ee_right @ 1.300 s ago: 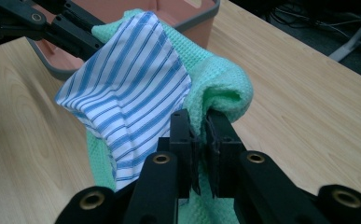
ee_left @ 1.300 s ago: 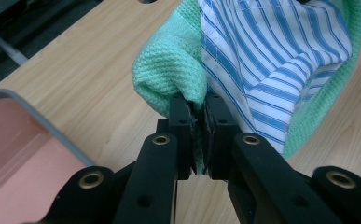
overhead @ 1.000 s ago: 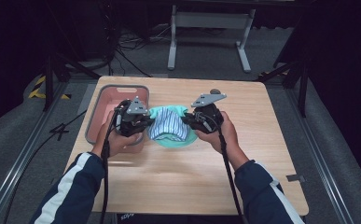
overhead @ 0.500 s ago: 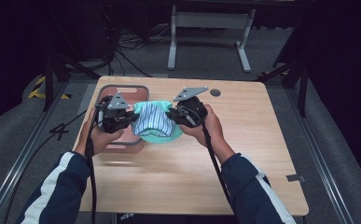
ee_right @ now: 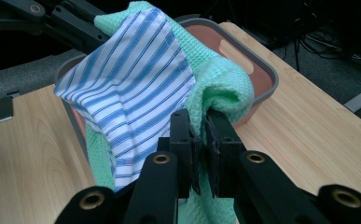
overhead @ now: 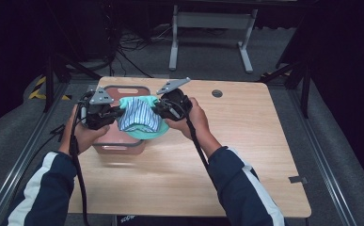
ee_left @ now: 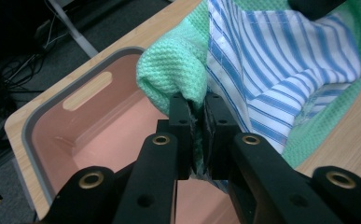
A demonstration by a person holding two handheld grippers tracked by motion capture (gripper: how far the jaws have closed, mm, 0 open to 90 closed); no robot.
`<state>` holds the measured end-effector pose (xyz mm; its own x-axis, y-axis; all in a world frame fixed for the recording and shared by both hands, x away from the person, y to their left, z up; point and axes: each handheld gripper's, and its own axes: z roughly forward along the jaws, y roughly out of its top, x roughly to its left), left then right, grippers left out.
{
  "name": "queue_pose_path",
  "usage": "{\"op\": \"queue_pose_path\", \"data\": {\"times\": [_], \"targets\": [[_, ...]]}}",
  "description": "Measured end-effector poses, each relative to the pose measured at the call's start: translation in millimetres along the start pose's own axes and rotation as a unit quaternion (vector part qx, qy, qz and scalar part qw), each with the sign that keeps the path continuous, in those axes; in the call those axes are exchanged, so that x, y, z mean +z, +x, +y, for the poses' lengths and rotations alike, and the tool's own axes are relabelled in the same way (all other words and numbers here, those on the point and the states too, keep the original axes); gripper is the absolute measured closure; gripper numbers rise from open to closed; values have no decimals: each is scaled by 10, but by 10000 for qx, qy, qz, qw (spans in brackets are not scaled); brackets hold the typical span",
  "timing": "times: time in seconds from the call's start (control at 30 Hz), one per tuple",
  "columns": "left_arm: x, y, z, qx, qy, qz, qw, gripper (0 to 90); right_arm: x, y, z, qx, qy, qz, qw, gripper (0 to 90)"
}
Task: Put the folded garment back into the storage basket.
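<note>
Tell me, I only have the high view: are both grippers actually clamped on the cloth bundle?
Observer: Yes. The left gripper pinches a fold of the green knit cloth.
Operator: And the right one?
Observer: The right gripper is shut on the green knit too, beside the blue striped cloth.
Operator: Anything in the bin?
Observer: What the left gripper view shows of the pink bin floor is bare.

The knitted cloth (ee_left: 178,70) is mint green. The striped cloth (ee_left: 281,60) is white with blue lines. The bin (ee_left: 99,135) is pink inside with a grey rim. The table (overhead: 245,141) is light wood. The sleeves (overhead: 245,188) are dark blue with white stripes.
</note>
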<state>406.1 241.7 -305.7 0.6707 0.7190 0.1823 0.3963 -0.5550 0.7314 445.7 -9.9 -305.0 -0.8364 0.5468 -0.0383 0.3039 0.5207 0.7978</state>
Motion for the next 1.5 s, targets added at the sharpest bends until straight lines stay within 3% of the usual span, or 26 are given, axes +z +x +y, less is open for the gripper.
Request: {"op": "queue_pose_path", "data": {"times": [0.47,0.9,1.17,1.5], "targets": [[-120,220,-180,-270,102,375,9989,835,354,149,178,-100,54,107,9999,823],[-87,404,-408,-463,388,482,9970,835,707,249,215,-91,127,141,9998,822],[-19,464,-530,-476,591,602,9953,834,925,303,192,-47,236,222,9995,819],[154,484,-606,-527,778,572,9939,833,1119,315,98,117,326,280,9990,811]]}}
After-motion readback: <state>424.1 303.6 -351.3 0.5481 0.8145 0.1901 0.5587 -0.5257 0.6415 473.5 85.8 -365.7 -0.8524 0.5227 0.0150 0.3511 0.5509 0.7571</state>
